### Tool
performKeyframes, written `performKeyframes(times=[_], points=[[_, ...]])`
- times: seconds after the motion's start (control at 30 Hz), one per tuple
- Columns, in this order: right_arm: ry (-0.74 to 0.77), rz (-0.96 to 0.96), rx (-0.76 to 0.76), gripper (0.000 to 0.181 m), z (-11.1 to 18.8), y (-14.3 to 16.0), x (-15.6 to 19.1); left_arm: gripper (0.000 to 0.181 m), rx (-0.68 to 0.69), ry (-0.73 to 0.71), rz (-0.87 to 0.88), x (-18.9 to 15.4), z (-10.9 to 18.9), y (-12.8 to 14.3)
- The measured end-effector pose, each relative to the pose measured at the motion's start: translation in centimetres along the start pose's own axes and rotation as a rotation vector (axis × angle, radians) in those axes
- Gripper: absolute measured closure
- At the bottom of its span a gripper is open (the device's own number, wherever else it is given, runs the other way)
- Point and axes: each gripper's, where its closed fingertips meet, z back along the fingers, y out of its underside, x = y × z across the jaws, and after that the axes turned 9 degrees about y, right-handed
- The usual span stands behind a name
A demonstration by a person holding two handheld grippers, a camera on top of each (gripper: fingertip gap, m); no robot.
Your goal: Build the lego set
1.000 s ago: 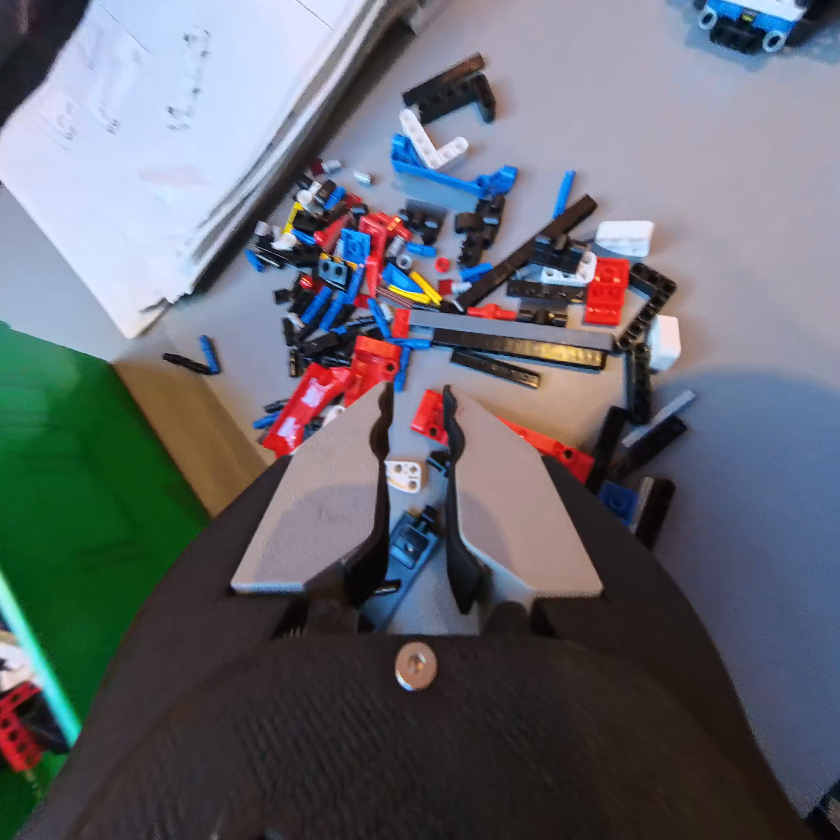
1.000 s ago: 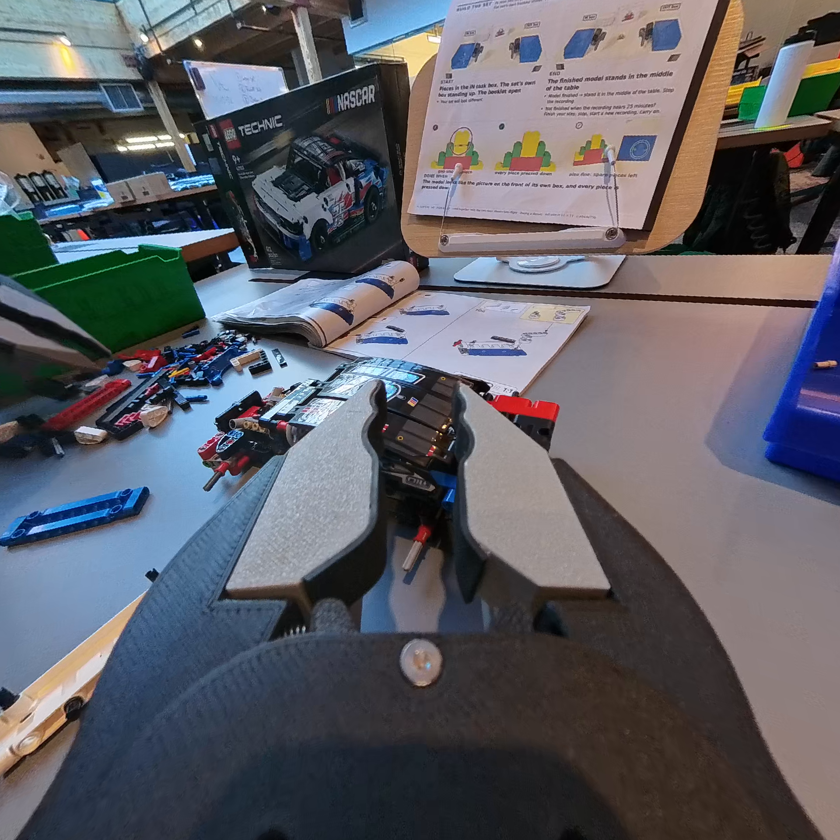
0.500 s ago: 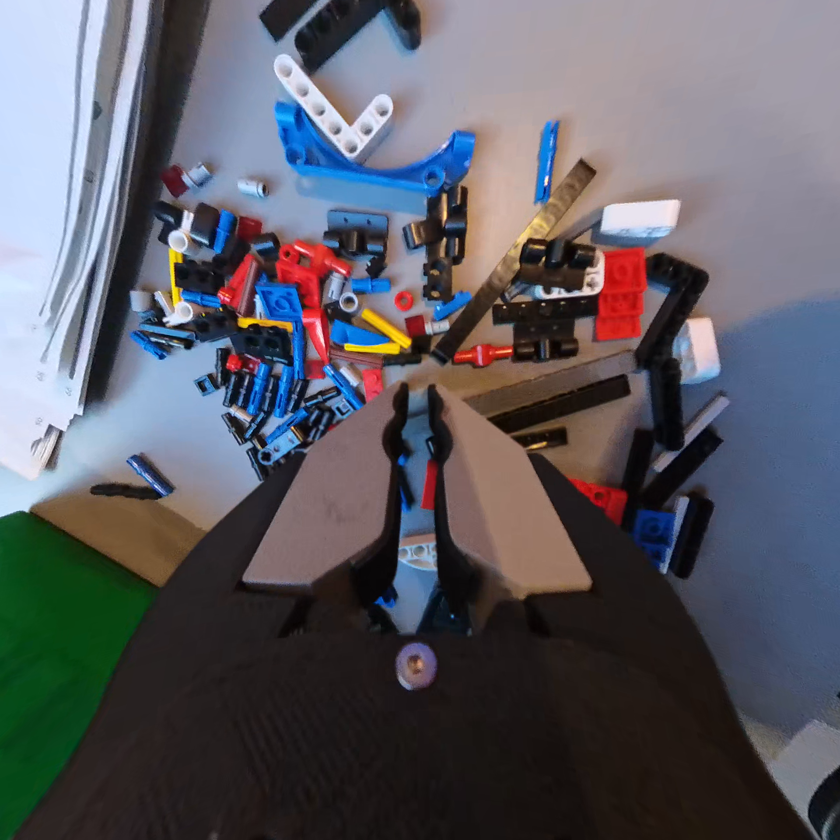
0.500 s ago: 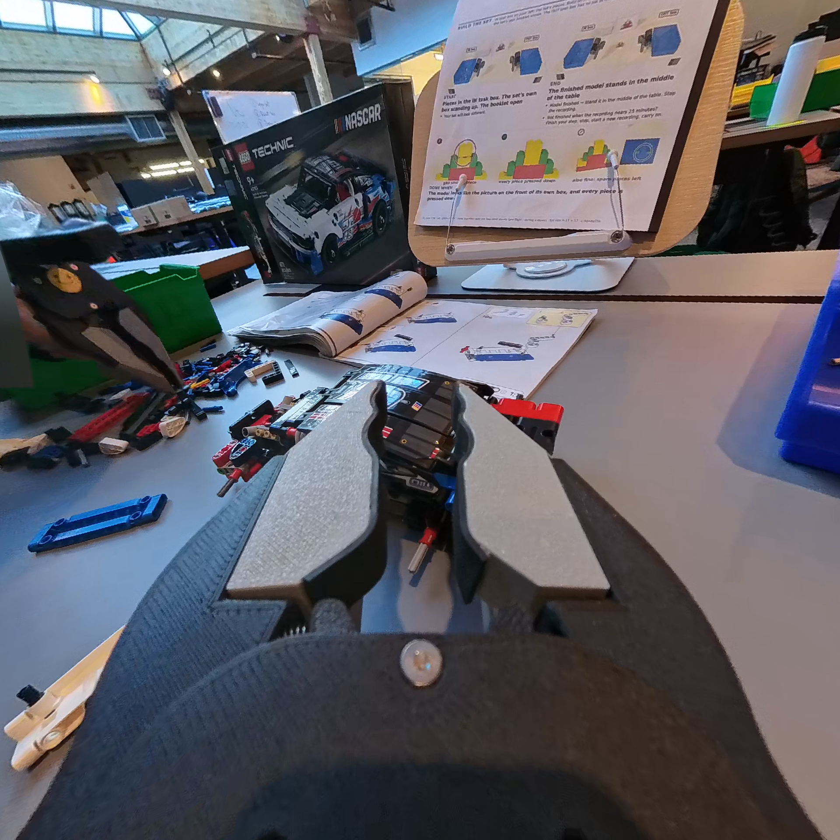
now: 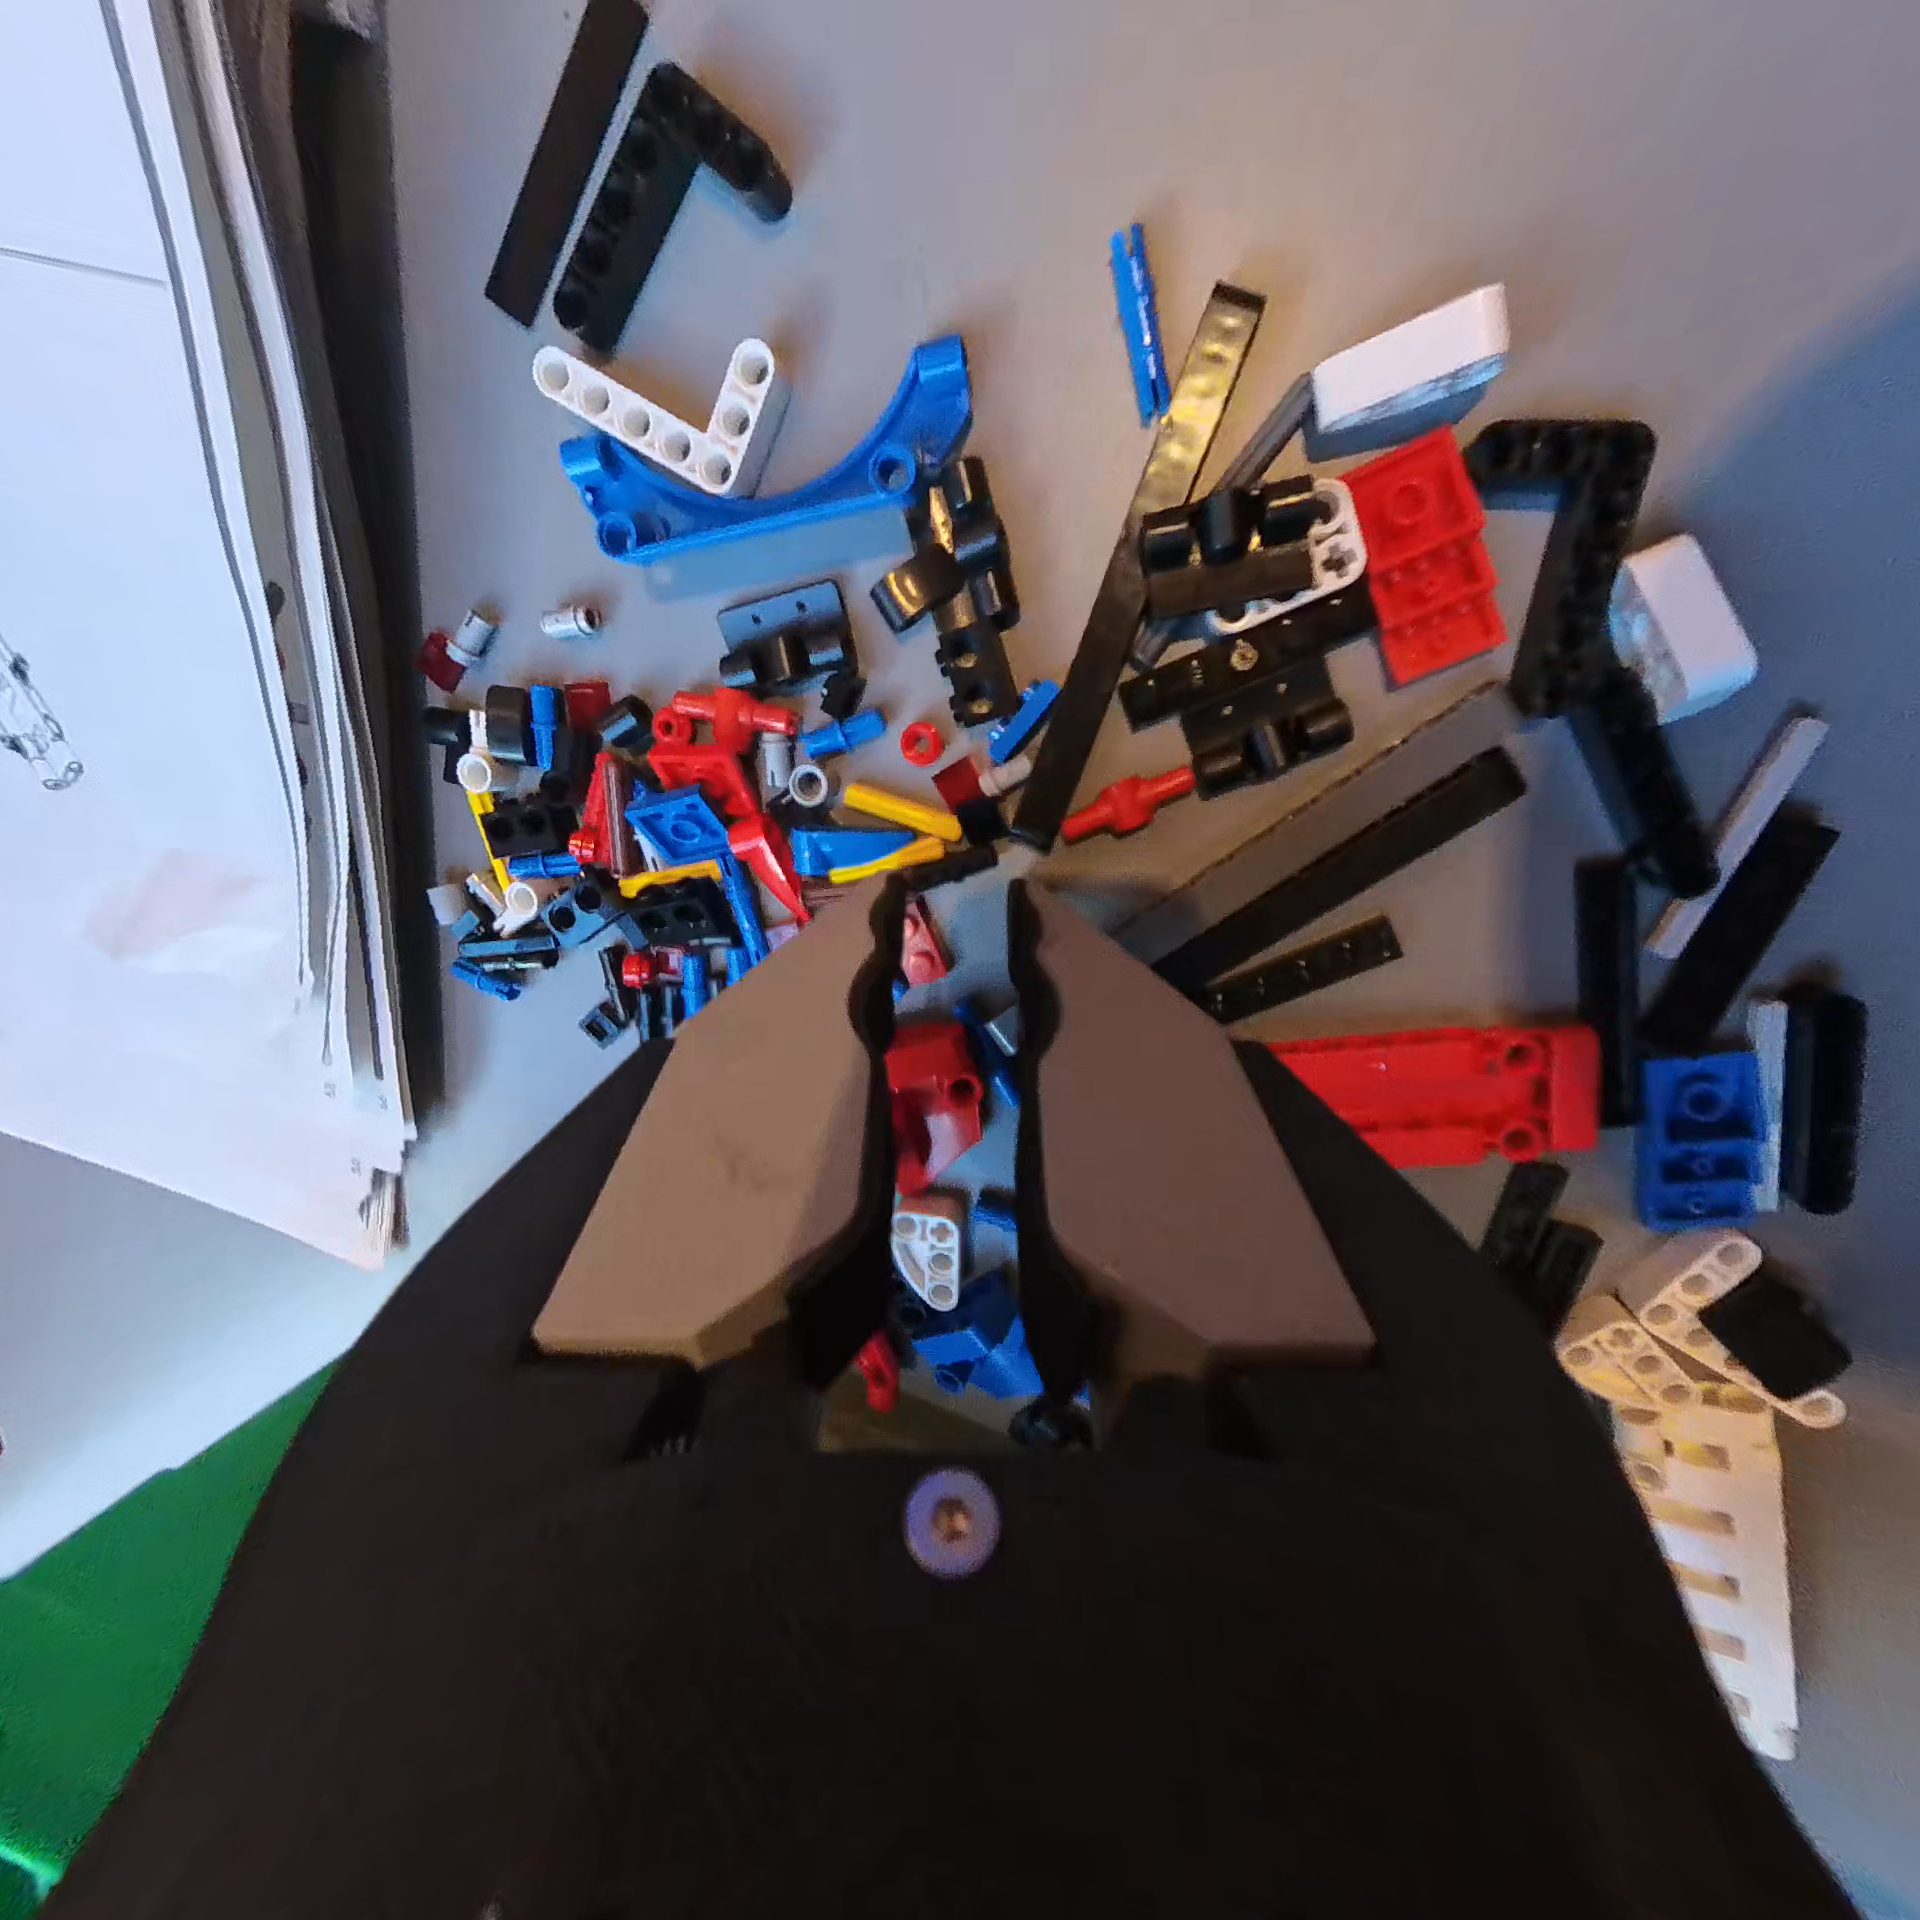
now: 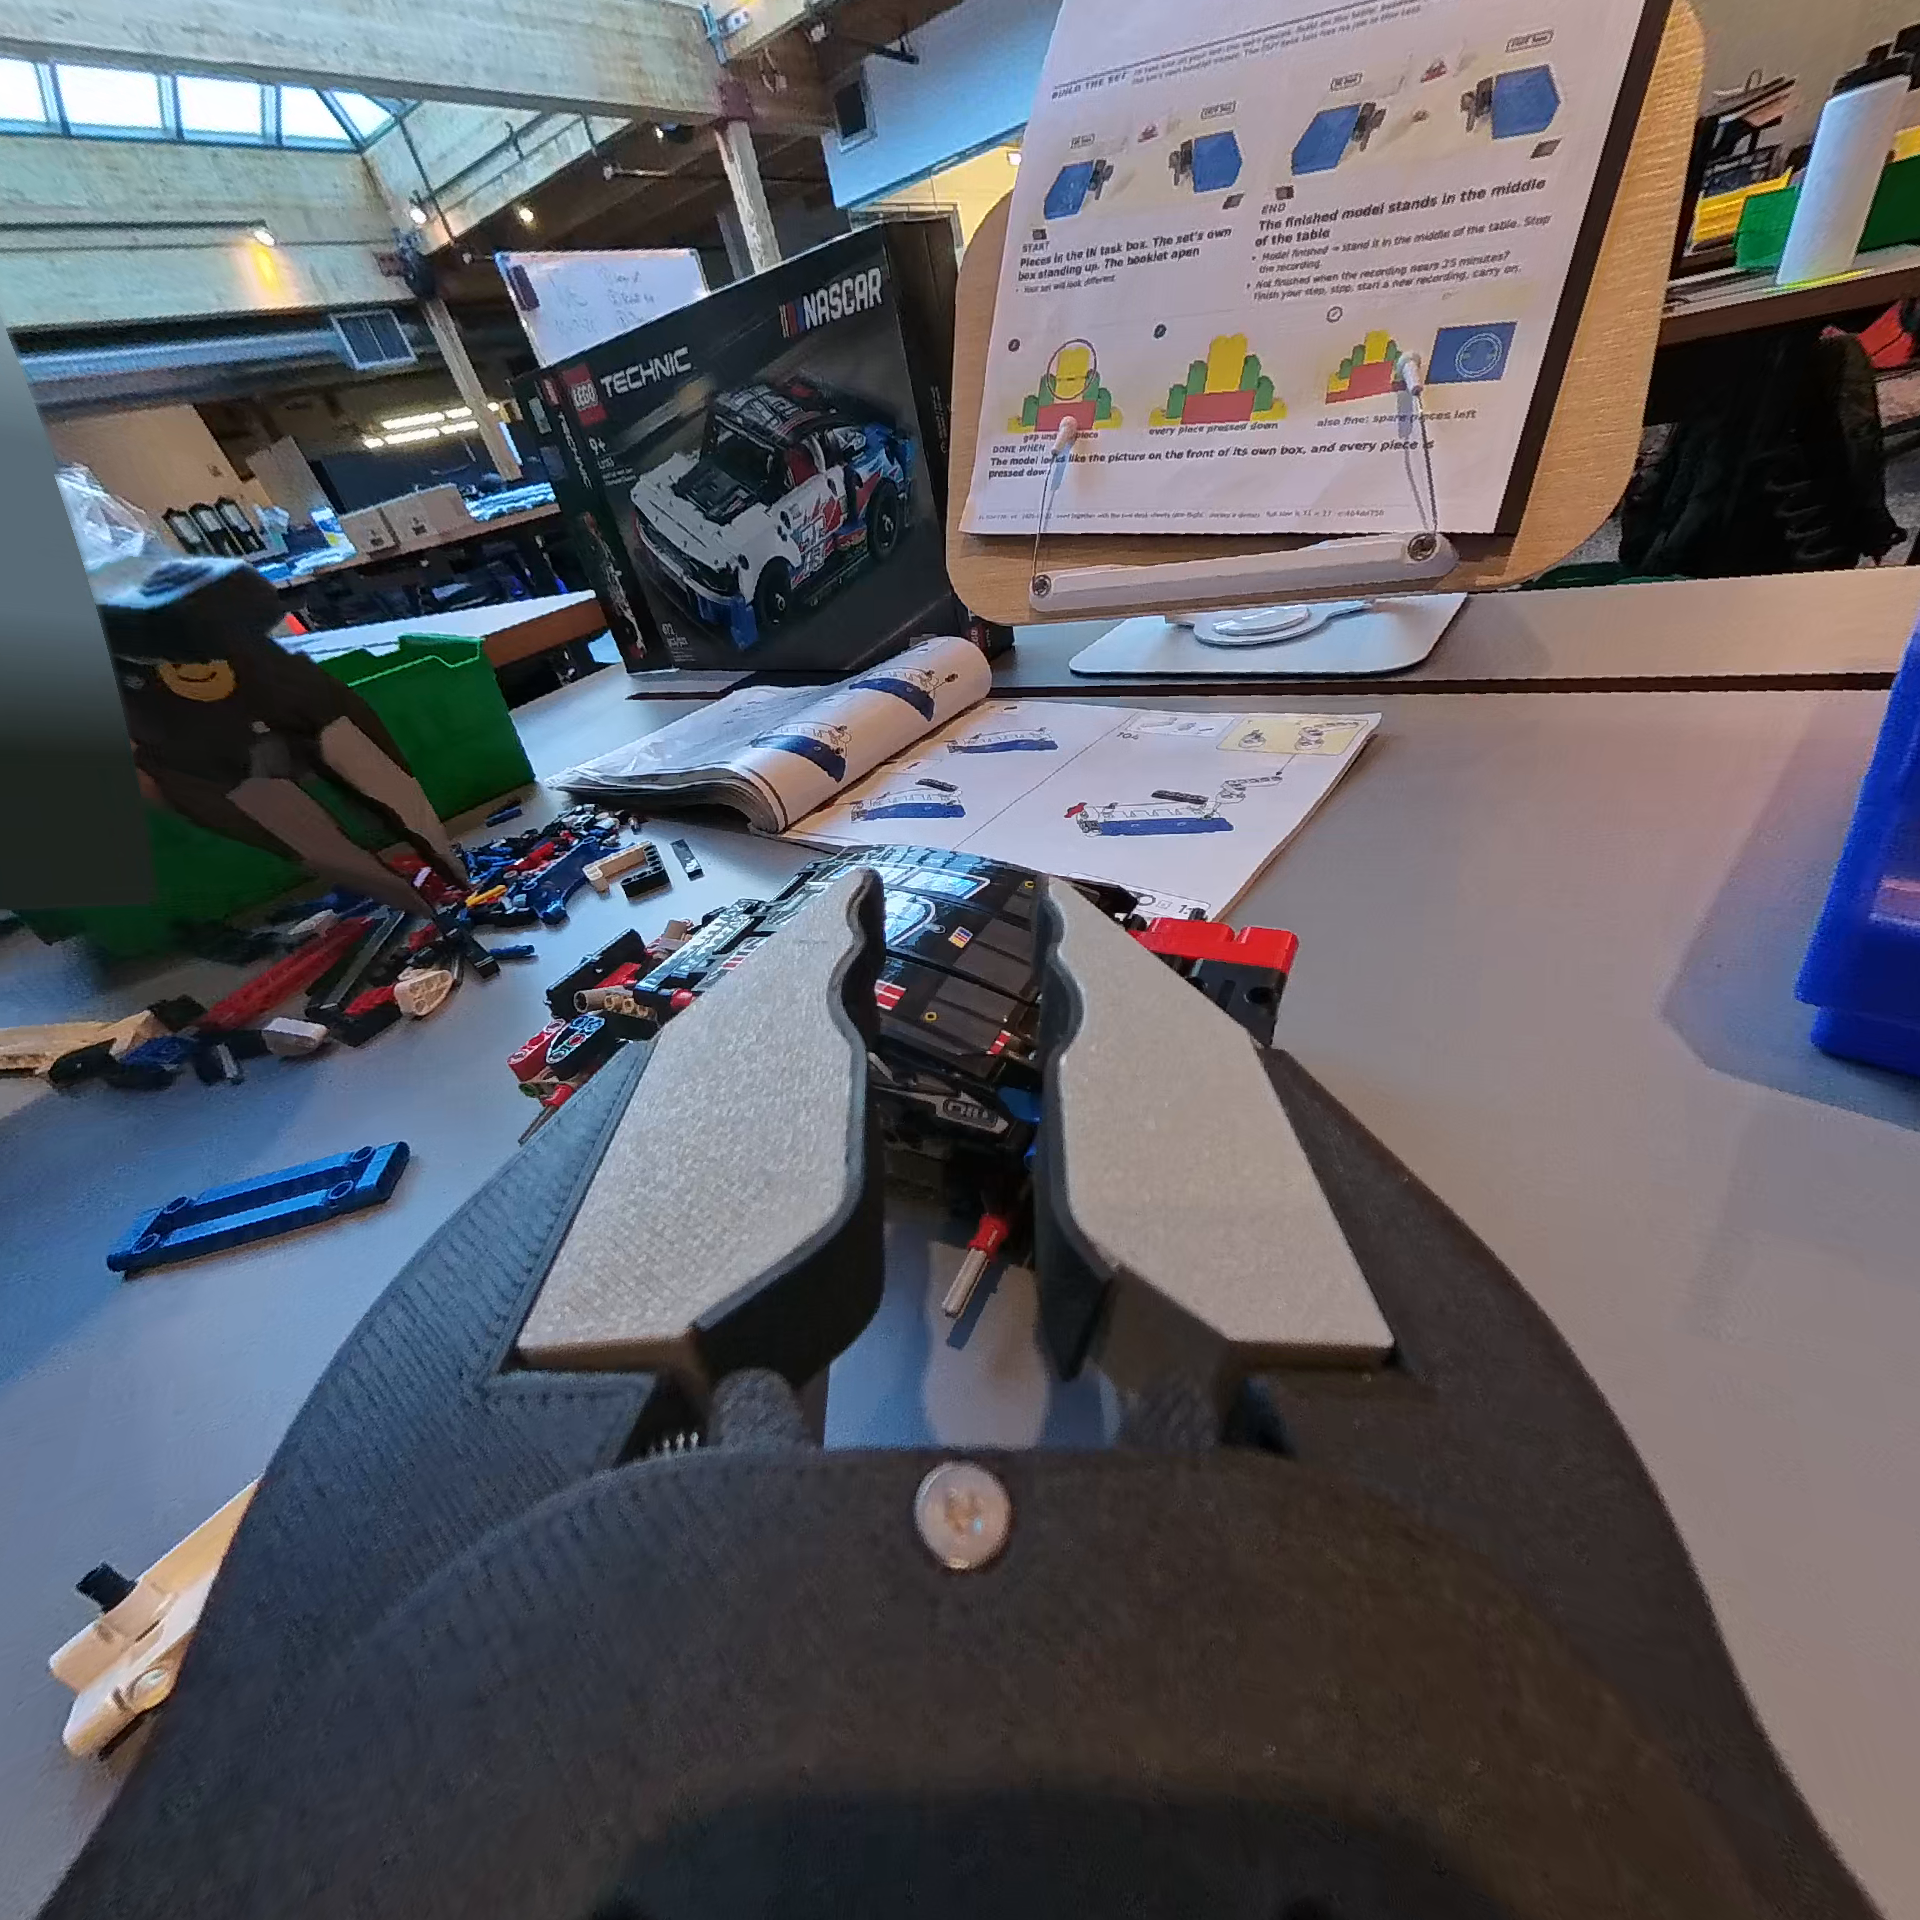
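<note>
The left gripper (image 5: 951, 914) hovers over a scatter of loose pieces (image 5: 727, 810) on the grey table (image 5: 1558, 156), its jaws slightly apart and empty: the step looks like choosing a part, so the next move likely calls for a precise descent onto one small piece. The right gripper (image 6: 956, 904) pinches the half-built black car model (image 6: 966, 987), resting near the open instruction booklet (image 6: 1039, 769).

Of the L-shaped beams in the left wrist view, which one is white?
The white L-shaped beam, resting on the blue arch piece; the other L-beams are black.

Blue bin (image 6: 1870, 935) cut off at edge
</note>
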Motion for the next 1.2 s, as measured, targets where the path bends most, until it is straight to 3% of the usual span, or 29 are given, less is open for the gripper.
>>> performKeyframes(times=[0.47,0.67,0.8,1.03,1.2], points=[[-0.010,-0.013,-0.002,0.157,0.0,-0.1,0.0,0.175,0.036,0.062,-0.041,-0.8,-0.2,0.1],[-0.014,-0.015,-0.003,0.157,0.0,-0.1,0.1,0.179,0.033,-0.020,-0.007,-0.5,0.9,0.7],[-0.015,-0.016,-0.002,0.157,0.0,-0.1,0.1,0.180,-0.074,-0.026,0.025,-1.5,2.7,-1.1],[-0.019,-0.022,-0.008,0.157,0.1,-0.1,0.2,0.179,-0.139,-0.017,0.036,-3.3,2.8,-2.8],[-0.018,-0.013,-0.004,0.157,0.0,-0.1,0.2,0.180,-0.238,0.026,-0.001,-6.6,2.9,-6.7]])
